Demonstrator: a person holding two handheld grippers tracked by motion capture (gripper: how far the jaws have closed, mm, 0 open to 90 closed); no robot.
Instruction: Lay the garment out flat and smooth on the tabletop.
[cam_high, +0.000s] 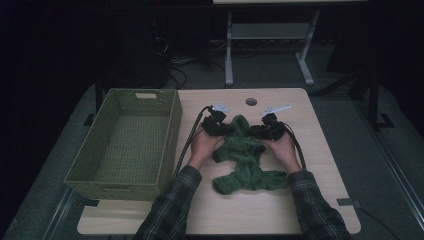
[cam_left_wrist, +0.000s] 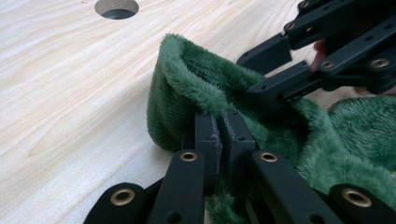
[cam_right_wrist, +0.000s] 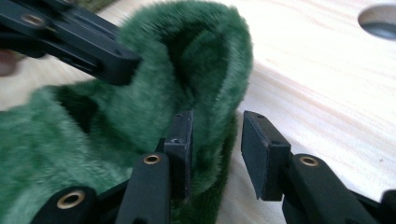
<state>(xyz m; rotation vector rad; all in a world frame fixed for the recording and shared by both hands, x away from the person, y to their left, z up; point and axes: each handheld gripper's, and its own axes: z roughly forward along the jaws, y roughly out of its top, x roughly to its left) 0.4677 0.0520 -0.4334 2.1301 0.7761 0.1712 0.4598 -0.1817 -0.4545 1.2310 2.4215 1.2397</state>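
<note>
i've got a small fuzzy green garment lying on the worktop, its hood end pointing away from me toward the round hole in the board, the sleeves or legs splayed out nearer my sleeves. my left fingers are closed tight on the left edge of the hood, a thin fold of fleece pinched between the pads. my right fingers stand apart: one pad sits inside the hood's fleece, the other is out over bare wood, and the right edge of the hood hangs between them without being pressed. in the left gripper view my right gripper shows across the hood opening.

my guess is the garment is headed for the woven basket just to the left, which sits empty.

what could go wrong: if i close the right side now with so little cloth between the pads, the plush pile may slip out and i'd lift a lopsided bundle from the left pinch alone, the body dragging over the worktop. the left pinch is shallow too, right at the rim, so a quick pull could strip it free. and the outer right pad is close to the wood; pushing lower could jam it against the board.
</note>
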